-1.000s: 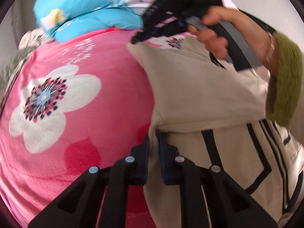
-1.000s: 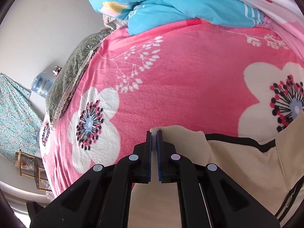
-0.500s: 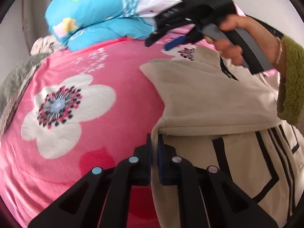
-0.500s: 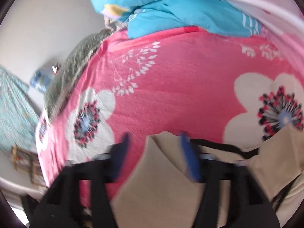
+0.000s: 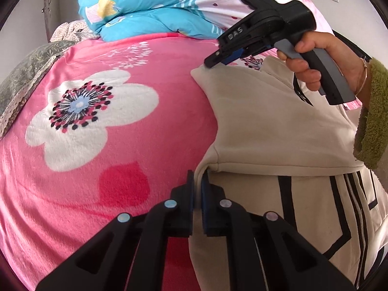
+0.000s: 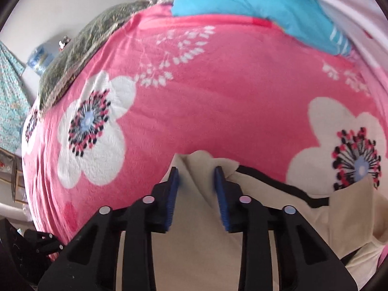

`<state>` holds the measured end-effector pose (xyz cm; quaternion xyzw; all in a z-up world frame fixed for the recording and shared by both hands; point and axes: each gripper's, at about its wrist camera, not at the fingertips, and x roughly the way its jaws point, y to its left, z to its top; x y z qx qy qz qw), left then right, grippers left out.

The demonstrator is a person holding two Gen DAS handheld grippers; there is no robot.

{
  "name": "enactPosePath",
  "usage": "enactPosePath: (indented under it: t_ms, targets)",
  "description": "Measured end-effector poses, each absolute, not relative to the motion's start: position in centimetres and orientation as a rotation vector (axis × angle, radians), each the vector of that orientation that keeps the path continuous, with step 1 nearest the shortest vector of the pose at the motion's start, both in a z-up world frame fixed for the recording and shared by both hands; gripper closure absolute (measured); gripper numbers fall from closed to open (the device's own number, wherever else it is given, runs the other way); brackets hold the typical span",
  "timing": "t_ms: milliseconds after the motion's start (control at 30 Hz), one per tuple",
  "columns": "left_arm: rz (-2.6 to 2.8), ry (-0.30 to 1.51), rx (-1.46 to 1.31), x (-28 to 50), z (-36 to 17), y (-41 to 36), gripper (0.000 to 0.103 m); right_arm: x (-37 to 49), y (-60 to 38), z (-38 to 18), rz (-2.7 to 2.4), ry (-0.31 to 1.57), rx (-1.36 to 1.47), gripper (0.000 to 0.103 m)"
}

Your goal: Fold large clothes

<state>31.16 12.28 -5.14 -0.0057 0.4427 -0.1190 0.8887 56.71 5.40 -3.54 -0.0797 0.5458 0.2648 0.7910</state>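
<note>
Surroundings: a pink fleece blanket (image 5: 121, 145) with large white flowers covers the bed ahead of and to the left of both claws. Beyond it, at the far end, lies a blue-and-white bundle of bedding (image 5: 150, 7). A grey patterned cloth (image 5: 26, 72) lies along the far left edge of the blanket. In the right wrist view a water bottle (image 6: 40, 57) stands by the wall, beyond that grey cloth. Nothing lies on the blanket between the claws and the bedding.

Task item: a cream jacket (image 5: 278, 126) with black stripes lies spread on the blanket. It occupies the area ahead of and to the right of the left gripper (image 5: 197, 186); its folded left edge runs straight into that claw. A zip and black lines show at the near right. In the right wrist view the jacket (image 6: 194, 230) lies directly under the right gripper (image 6: 196, 181), with a corner of cloth projecting just past its fingertips.

Left claw: fingers together, clamped on the jacket's edge at a fold.

Right claw: held by a hand (image 5: 320, 58) in a green fleece sleeve (image 5: 371, 111), it sits over the jacket's far corner. Its jaws have just been closing and stand partly apart. Cloth lies between the blue pads (image 6: 173, 191); the pads are not pressed onto it.
</note>
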Motion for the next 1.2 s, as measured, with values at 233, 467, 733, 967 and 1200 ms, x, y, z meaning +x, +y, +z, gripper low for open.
enactPosePath:
  t_ms: [233, 467, 733, 967, 1200]
  targets:
    - [-0.235, 0.918, -0.01, 31.0, -5.5, 12.2, 0.098, 56.2, 7.2, -2.7, 0.656, 1.175, -0.167, 0.079]
    - [-0.222, 0.905, -0.004, 30.6, -5.5, 12.1, 0.098, 56.1, 10.3, -6.6, 0.61, 1.324, -0.321, 0.086]
    - [-0.199, 0.862, 0.005, 30.0, -5.2, 11.9, 0.098, 56.0, 10.2, -4.2, 0.644, 1.229, -0.249, 0.099]
    - [-0.195, 0.889, -0.024, 30.3, -5.8, 12.3, 0.097, 56.5, 10.5, -7.8, 0.61, 1.236, -0.212, 0.097]
    - [-0.198, 0.909, -0.012, 29.7, -4.6, 13.1, 0.058, 53.8, 6.2, -1.0, 0.613, 1.154, -0.134, 0.026]
